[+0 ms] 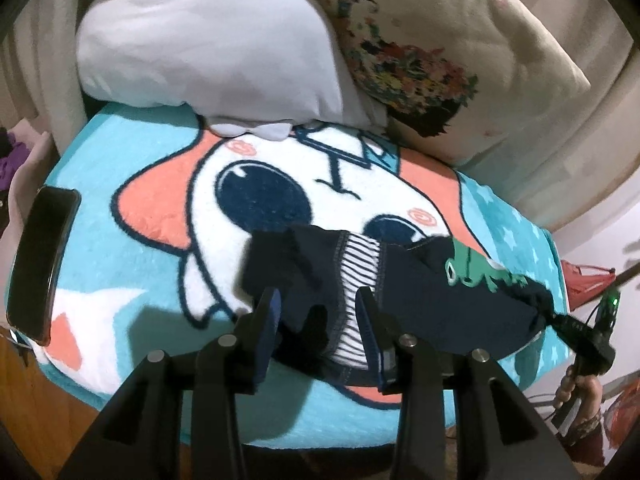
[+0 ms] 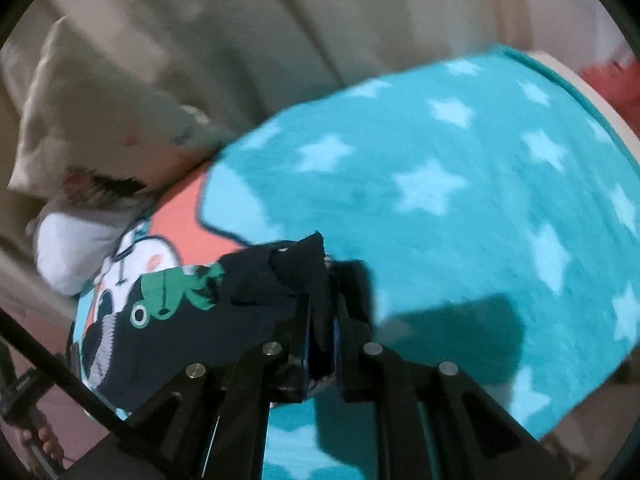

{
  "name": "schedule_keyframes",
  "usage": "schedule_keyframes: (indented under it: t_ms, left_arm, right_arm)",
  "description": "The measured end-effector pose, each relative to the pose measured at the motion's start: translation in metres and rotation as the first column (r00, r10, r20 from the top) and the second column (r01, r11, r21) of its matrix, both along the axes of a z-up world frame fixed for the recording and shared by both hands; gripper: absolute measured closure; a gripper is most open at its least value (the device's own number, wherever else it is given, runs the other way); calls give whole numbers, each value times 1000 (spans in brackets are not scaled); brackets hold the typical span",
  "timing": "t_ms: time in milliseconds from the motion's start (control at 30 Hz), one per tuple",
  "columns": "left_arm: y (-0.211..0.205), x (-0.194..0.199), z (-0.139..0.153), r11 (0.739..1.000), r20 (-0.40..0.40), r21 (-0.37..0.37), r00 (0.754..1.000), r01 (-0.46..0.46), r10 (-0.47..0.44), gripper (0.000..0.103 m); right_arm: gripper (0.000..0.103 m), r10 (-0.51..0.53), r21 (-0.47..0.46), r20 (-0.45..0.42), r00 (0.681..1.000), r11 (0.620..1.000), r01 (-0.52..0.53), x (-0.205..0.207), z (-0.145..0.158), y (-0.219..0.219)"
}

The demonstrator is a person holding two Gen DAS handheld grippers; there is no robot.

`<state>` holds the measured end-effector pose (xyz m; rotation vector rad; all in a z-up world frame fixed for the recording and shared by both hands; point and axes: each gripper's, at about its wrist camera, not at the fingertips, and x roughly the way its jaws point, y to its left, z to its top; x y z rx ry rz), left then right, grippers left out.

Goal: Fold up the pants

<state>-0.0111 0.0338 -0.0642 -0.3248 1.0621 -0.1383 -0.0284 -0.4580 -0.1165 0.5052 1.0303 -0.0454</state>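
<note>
Here the left gripper (image 1: 318, 312) sat closest to the lens, its jaws spread wide, with the striped inner waistband of the pants (image 1: 404, 304) lying between the two blue pads. Whether either pad actually touched the cloth could not be told; nothing was pinched there. The small navy pants, marked by a green frog print (image 1: 480, 272), ran with their long axis from those jaws off to the right, where the right gripper (image 2: 322, 320) held the far end. In the right wrist view its jaws were clenched on a bunched fold of the dark fabric, so that hand carried the garment while the left looked poised to take the waistband. The pants hung low over the turquoise cartoon blanket (image 1: 132, 248), sagging in the middle. Farther off, a dark phone (image 1: 42, 264) lay at the blanket's left edge, and beyond it a white pillow (image 1: 208, 48) and a floral pillow (image 1: 452, 52) rested against the wall.
</note>
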Motion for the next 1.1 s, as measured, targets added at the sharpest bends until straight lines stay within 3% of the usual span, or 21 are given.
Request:
schedule_keyframes:
  t_ms: [33,100,167,267,400,500,567,667,700,800,867,1000,1100]
  left_arm:
    - [1,1,-1,1000,-3,-6,1000,-3,3,65]
    - [3,2,-4,1000,-11,-11,1000,-7,6,65]
    - [4,4,-8,1000,-19,-14,1000,-12,12,65]
    - [8,6,-12,999,-37,-39,999,-28,27,64]
    - [16,10,-17,996,-48,-72,998,-55,51,55]
    - [20,18,-16,995,-63,-63,995,-75,71,55]
    - [11,22,-2,997,-23,-73,999,-35,33,54]
    - [-22,31,22,994,55,-45,994,95,-92,43]
    - [-39,36,27,988,67,-40,987,146,-143,38]
    - [-88,55,25,956,29,-81,959,283,-282,37]
    - [-125,67,19,922,-1,-105,927,372,-375,37]
    - [-201,87,5,861,-48,-61,861,504,-507,37]
    - [-252,98,-3,813,-73,-104,811,573,-581,37]
  right_arm:
    - [91,-20,28,-8,1000,999,20,-2,-6,-6]
    - [77,-61,76,-29,998,995,63,-5,-15,-14]
    - [62,-99,98,-19,995,990,101,-9,-15,-19]
    - [49,-139,103,2,990,985,138,-14,-9,-25]
    - [43,-162,101,30,986,982,159,-18,-2,-30]
    - [41,-158,104,33,987,983,154,-16,0,-29]
    - [41,-147,98,34,989,985,143,-15,1,-26]
    - [40,-142,91,36,989,986,138,-19,3,-22]
    - [40,-142,92,36,989,986,138,-20,2,-22]
    - [39,-141,103,40,989,985,136,-27,-1,-20]
    - [38,-139,110,42,989,985,134,-32,-5,-18]
    - [36,-133,160,49,990,979,123,-38,-15,-20]
    - [36,-127,225,50,991,968,112,-33,-24,-23]
